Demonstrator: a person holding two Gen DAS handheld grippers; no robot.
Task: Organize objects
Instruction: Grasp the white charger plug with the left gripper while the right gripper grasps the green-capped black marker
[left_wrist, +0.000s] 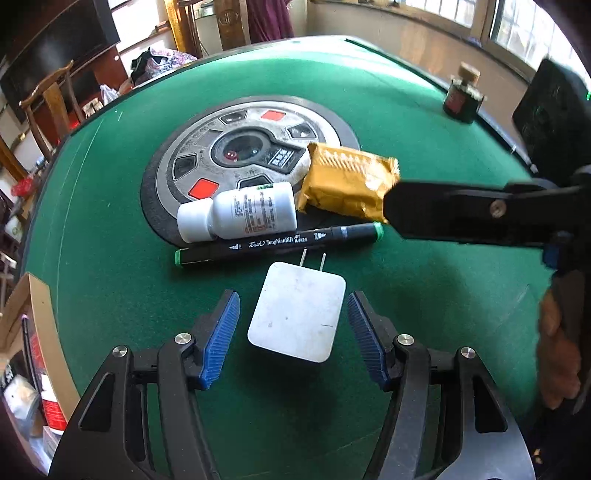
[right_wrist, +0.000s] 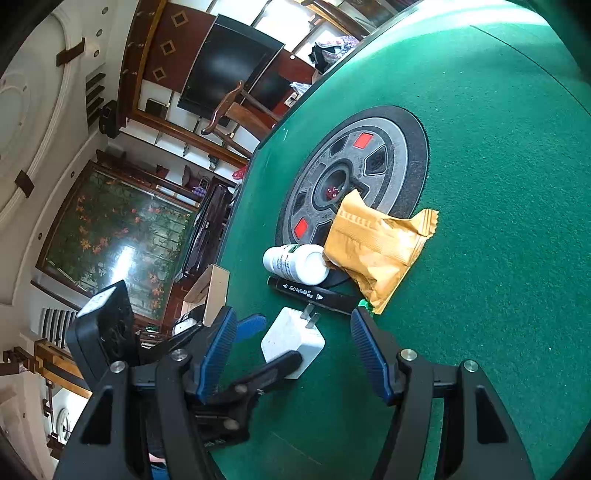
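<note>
On the green felt desk (left_wrist: 406, 295), the flat white charger (left_wrist: 297, 311) lies between the left gripper (left_wrist: 293, 334)'s spread blue ribbed fingers (left_wrist: 221, 334), untouched. At its 12 o'clock a black marker (left_wrist: 277, 242), a white bottle (left_wrist: 240, 216) lying on its side and a crinkled yellow packet (left_wrist: 347, 182) crowd together. The right gripper (right_wrist: 293, 349) hovers with fingers released, holding nothing.

Left gripper (left_wrist: 293, 332) jaws spread wide, right gripper (right_wrist: 293, 347) likewise — both angled down.

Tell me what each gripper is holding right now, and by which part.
Nothing is held. The left gripper is open, its pads either side of the white charger without touching. The right gripper is open too.
</note>
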